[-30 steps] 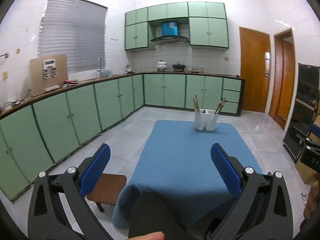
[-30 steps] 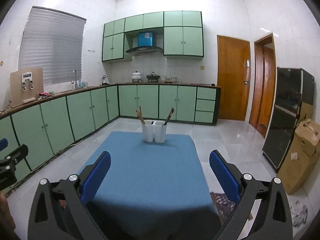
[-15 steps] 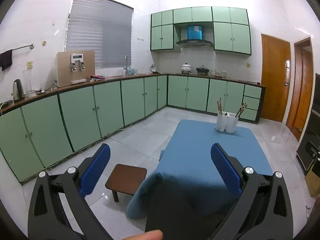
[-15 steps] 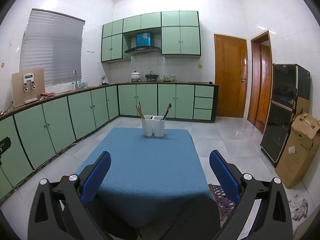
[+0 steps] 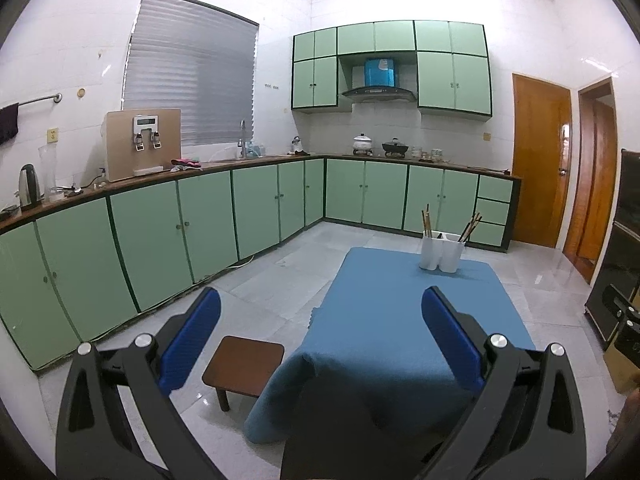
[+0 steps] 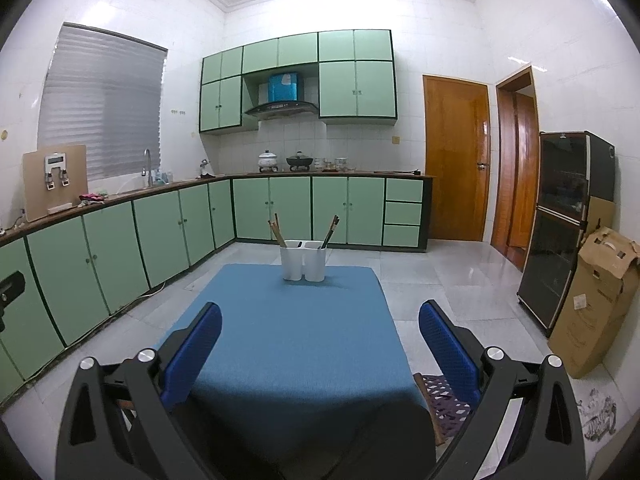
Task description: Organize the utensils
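Both wrist views look level down the blue table (image 5: 400, 320) (image 6: 296, 340) from its near end, the left offset leftward.

A white two-compartment holder (image 6: 304, 260) is set upright at the table's far end. Brown chopsticks (image 6: 276, 231) are leaned left in its left compartment, dark ones (image 6: 331, 231) right in the other.

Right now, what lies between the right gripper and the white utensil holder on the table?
Only bare blue tablecloth separates the right gripper from the white utensil holder at the far edge; nothing else lies there. The right wrist view shows it best.
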{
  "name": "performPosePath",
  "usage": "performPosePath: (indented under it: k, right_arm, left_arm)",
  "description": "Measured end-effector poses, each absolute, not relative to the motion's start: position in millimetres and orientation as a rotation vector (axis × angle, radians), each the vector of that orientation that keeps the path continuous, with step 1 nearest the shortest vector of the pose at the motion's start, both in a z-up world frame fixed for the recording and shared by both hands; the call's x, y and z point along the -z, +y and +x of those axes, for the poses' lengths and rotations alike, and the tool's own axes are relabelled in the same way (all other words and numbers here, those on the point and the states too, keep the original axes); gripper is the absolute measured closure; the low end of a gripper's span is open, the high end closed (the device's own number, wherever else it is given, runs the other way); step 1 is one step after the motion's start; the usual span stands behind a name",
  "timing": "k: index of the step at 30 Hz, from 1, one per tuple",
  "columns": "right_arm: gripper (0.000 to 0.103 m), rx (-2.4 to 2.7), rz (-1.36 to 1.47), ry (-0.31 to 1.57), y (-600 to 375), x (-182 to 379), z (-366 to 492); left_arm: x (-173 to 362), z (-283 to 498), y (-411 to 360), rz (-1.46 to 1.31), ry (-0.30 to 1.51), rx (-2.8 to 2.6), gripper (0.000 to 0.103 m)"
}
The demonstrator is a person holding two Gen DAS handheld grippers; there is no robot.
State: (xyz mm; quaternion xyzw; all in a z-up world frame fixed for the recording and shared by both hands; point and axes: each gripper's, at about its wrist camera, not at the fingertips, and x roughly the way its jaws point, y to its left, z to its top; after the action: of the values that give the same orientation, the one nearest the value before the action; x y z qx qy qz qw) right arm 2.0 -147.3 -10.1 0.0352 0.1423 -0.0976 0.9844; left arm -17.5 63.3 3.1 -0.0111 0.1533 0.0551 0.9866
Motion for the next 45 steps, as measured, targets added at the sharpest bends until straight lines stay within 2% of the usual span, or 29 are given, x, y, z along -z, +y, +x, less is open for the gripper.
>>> performPosePath:
  k: [45]
  right_arm:
    - [0.006,0.216,0.092,0.235,-144.5,5.3,-8.8]
  left_arm:
    - [-5.2,-31.4,57.0,-0.013,0.274,-0.089,0.006]
